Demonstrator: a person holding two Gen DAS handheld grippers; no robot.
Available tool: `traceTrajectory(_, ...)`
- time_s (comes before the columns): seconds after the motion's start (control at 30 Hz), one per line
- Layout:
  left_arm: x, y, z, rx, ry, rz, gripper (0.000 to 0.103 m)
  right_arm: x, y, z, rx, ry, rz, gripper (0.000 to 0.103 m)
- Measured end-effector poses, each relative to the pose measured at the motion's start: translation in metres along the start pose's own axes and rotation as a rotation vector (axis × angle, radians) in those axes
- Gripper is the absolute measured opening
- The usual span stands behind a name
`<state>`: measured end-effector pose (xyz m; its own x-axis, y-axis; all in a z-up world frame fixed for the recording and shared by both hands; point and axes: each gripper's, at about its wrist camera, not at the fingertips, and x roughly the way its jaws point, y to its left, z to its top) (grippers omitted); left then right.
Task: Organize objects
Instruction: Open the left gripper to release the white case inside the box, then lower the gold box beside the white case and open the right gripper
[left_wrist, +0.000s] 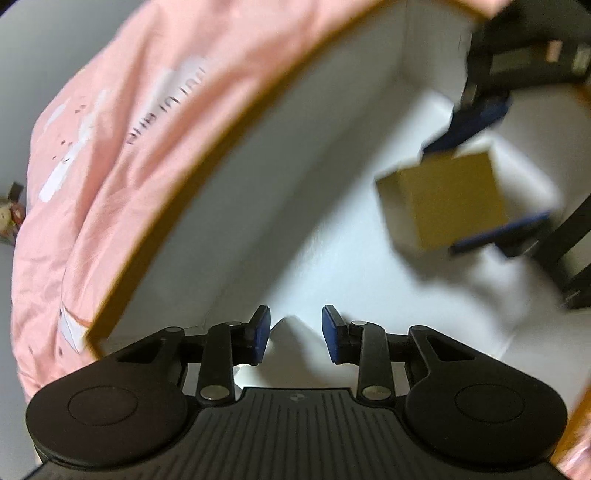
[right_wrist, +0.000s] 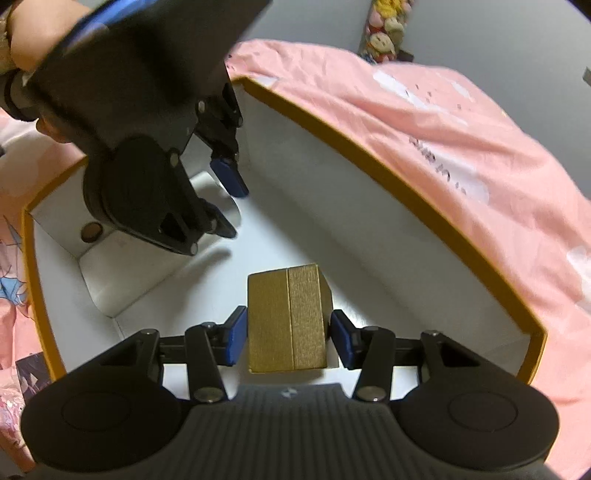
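**Operator A:** While I hold both units inside the white-lined box (right_wrist: 369, 229), report the block position relative to the right gripper (right_wrist: 288, 338).

**Operator B:** I read the gold block (right_wrist: 286, 321) directly between the right gripper's two blue pads (right_wrist: 236, 334), over the box floor. Its long axis runs forward, along the fingers. The left pad touches or nearly touches the block face; on the right side I see a thin gap. I cannot tell whether the block hangs in the grip or rests on the floor. From the left wrist view the same block (left_wrist: 443, 199) sits between those pads, above its own shadow.

**Operator A:** Left gripper (left_wrist: 295, 334) status?

**Operator B:** Jaws parted, nothing between them. It points into the box corner, beside a white item with a round brown mark (right_wrist: 122, 258), well apart from the block.

**Operator A:** So the right unit owns the next move.

**Operator B:** My judgement, yes. The block lies on its centreline; any placement follows that forward axis. The box stands on pink bedding (right_wrist: 461, 140).
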<state>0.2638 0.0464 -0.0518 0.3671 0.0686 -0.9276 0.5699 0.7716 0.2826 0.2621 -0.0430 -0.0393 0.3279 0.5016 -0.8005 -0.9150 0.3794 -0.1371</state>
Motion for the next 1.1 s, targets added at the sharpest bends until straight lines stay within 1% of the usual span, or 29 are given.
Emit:
traceTrajectory(0.07, -0.023, 0.009, -0.001, -0.058, -0.075, -0.033, 0.038, -0.001, 0.005, 0.004, -0.037, -0.019, -0.006, 0.05)
traceTrajectory(0.13, -0.043, 0.014, -0.008, -0.101, -0.135, -0.045, 0.038, -0.002, 0.012, 0.01, -0.092, -0.045, -0.025, 0.05)
traceTrajectory(0.23, -0.07, 0.025, -0.015, -0.145, -0.198, -0.026, 0.038, -0.001, 0.024, 0.019, -0.193, -0.089, -0.052, 0.05)
traceTrajectory(0.27, -0.076, 0.041, -0.017, -0.157, -0.212, -0.016, 0.038, -0.001, 0.028, 0.022, -0.225, -0.104, -0.059, 0.05)
traceTrajectory(0.33, -0.085, 0.052, -0.019, -0.18, -0.227, 0.0, 0.038, 0.0, 0.037, 0.029, -0.299, -0.137, -0.074, 0.05)
traceTrajectory(0.37, -0.095, 0.049, -0.02, -0.195, -0.23, 0.007, 0.038, 0.002, 0.041, 0.032, -0.334, -0.15, -0.083, 0.05)
traceTrajectory(0.4, -0.095, 0.061, -0.033, -0.215, -0.232, 0.012, 0.038, 0.003, 0.046, 0.035, -0.373, -0.163, -0.092, 0.05)
traceTrajectory(0.47, -0.107, 0.062, -0.035, -0.261, -0.226, 0.015, 0.038, 0.007, 0.055, 0.04, -0.446, -0.184, -0.108, 0.05)
traceTrajectory(0.6, -0.098, 0.08, -0.048, -0.34, -0.197, 0.007, 0.038, 0.018, 0.065, 0.052, -0.54, -0.196, -0.118, 0.05)
traceTrajectory(0.7, -0.084, 0.086, -0.055, -0.374, -0.182, -0.015, 0.036, 0.03, 0.063, 0.064, -0.559, -0.187, -0.097, 0.05)
traceTrajectory(0.77, -0.081, 0.086, -0.06, -0.388, -0.178, -0.037, 0.032, 0.034, 0.062, 0.068, -0.565, -0.183, -0.084, 0.05)
traceTrajectory(0.97, -0.074, 0.088, -0.068, -0.394, -0.168, -0.056, 0.023, 0.051, 0.058, 0.079, -0.597, -0.164, -0.052, 0.05)
traceTrajectory(1.03, -0.072, 0.089, -0.069, -0.4, -0.172, -0.064, 0.023, 0.056, 0.059, 0.082, -0.612, -0.147, -0.052, 0.05)
traceTrajectory(1.07, -0.071, 0.089, -0.07, -0.402, -0.173, -0.067, 0.022, 0.057, 0.059, 0.082, -0.619, -0.138, -0.057, 0.047)
traceTrajectory(1.1, -0.07, 0.089, -0.07, -0.402, -0.174, -0.066, 0.022, 0.058, 0.059, 0.083, -0.627, -0.134, -0.074, 0.047)
